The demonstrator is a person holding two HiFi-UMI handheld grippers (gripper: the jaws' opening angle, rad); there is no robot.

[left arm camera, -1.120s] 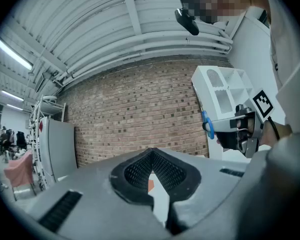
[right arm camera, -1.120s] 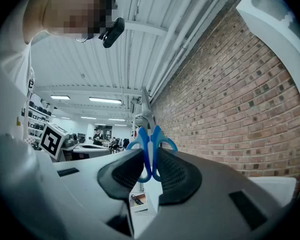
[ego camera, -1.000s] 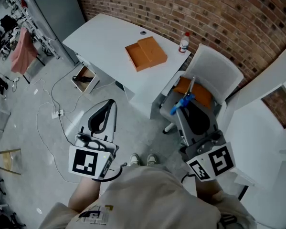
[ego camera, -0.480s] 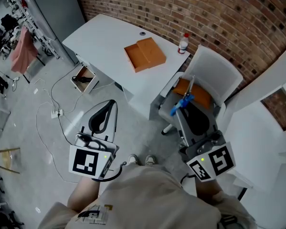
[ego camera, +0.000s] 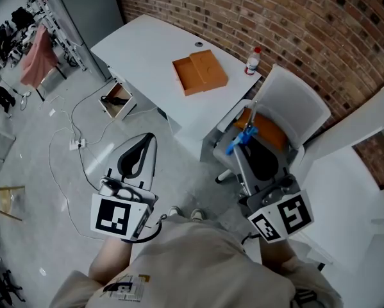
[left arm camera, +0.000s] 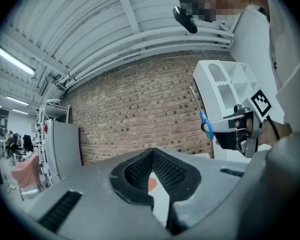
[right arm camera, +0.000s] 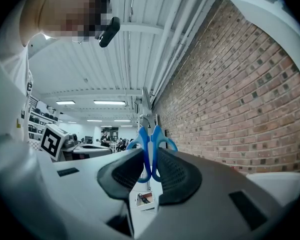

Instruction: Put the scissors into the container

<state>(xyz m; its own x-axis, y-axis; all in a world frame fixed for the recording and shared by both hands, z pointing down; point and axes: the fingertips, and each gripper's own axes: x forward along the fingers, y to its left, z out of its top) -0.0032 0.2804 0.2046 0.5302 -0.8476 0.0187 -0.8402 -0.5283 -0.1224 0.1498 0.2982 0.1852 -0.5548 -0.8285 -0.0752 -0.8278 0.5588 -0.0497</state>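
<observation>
Scissors [right arm camera: 145, 154] clamped between right gripper [right arm camera: 150, 176] jaws, pads squeezing blue handles, blades poking out past tips. Left gripper [left arm camera: 157, 179] jaws together, nothing between. Orange container [ego camera: 200, 71] well ahead of both, on table [ego camera: 147, 50].

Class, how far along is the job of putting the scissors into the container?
Done: the right claw grips the blue-handled metal scissors. In hand: they are held short of the white table. Left: reach the flat orange container on it and put them in.
</observation>
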